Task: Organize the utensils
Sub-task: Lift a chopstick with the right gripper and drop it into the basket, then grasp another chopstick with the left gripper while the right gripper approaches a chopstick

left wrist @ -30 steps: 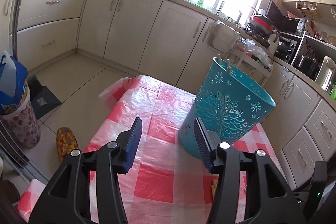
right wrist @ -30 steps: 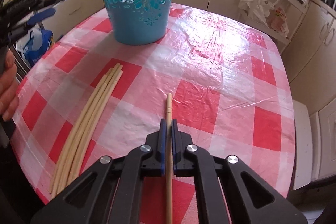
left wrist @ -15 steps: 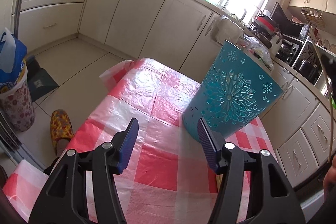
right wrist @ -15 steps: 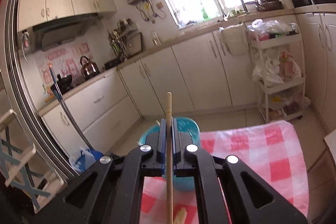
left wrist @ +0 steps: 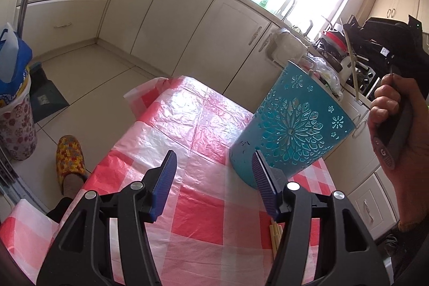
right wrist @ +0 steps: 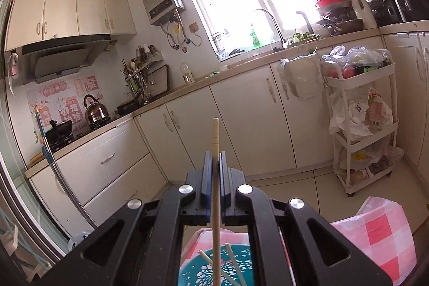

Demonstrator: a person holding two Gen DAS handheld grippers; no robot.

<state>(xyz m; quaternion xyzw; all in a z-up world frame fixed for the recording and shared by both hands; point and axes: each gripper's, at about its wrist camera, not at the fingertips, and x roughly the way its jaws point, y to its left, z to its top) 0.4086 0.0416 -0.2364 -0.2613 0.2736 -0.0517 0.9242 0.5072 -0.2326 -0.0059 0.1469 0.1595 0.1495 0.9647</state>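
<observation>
A teal cut-out basket (left wrist: 292, 127) stands on the red-and-white checked tablecloth (left wrist: 187, 125). My left gripper (left wrist: 214, 173) is open and empty, low over the cloth just left of the basket. My right gripper (right wrist: 213, 160) is shut on a wooden chopstick (right wrist: 215, 195), held upright above the basket (right wrist: 214, 270), its lower end inside the rim. Two other chopsticks (right wrist: 233, 267) lean inside the basket. In the left wrist view the right gripper's body (left wrist: 386, 44) is held in a hand above the basket, with the chopstick (left wrist: 351, 66) hanging below it. More chopsticks (left wrist: 276, 235) lie on the cloth.
Cream kitchen cabinets (right wrist: 241, 125) and a counter with a sink run behind the table. A white trolley with bags (right wrist: 362, 122) stands to the right. A slipper (left wrist: 69, 160) and a bin (left wrist: 16, 109) are on the floor to the left.
My right gripper lifted the chopstick off the cloth, turned it upright and brought it over the basket. My left gripper stayed open and shifted a little.
</observation>
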